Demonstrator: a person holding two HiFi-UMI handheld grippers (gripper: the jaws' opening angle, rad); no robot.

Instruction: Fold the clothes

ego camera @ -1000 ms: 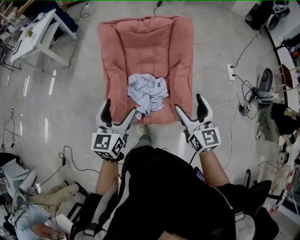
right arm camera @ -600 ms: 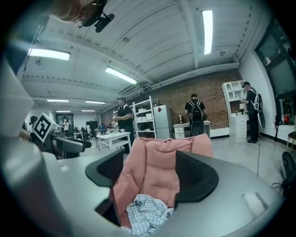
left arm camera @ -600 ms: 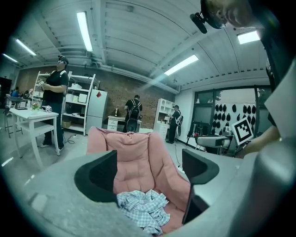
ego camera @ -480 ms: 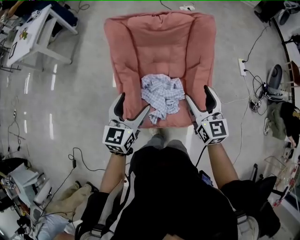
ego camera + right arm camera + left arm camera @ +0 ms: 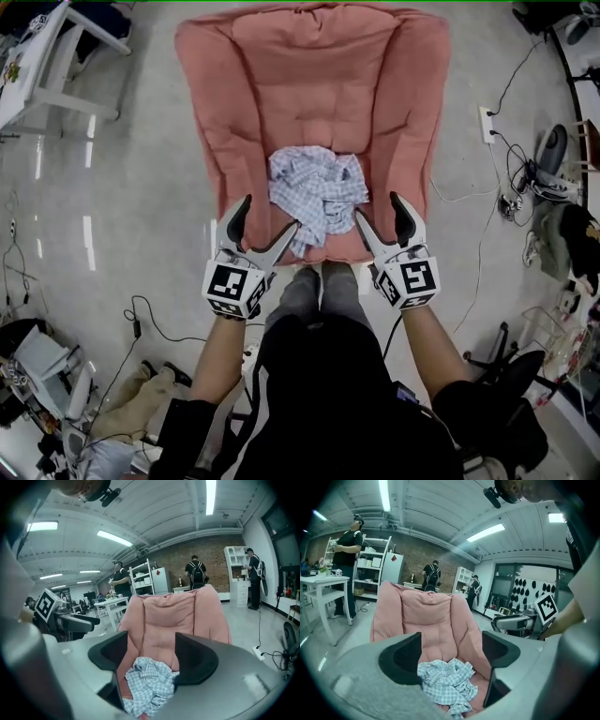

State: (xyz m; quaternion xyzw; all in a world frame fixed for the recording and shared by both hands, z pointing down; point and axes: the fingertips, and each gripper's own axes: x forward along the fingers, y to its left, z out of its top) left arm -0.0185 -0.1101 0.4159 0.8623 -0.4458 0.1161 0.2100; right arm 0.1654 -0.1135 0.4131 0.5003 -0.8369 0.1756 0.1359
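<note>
A crumpled blue-and-white checked shirt lies in a heap on the seat of a pink padded chair. My left gripper hangs just left of the shirt's near edge, and my right gripper just right of it. Both are open, their jaws have just been closing a little, and nothing is between them. In the left gripper view the shirt shows beyond the left gripper, apart from the pads. The right gripper view shows the same shirt beyond the right gripper.
A white table stands at the far left. Cables and a power strip lie on the floor to the right, near bags. The person's feet stand at the chair's front edge. People stand by shelves in the background.
Both grippers have dropped and moved forward to either side of the shirt's near edge. The chair now fills more of the head view. Both pairs of jaws have narrowed slightly.
</note>
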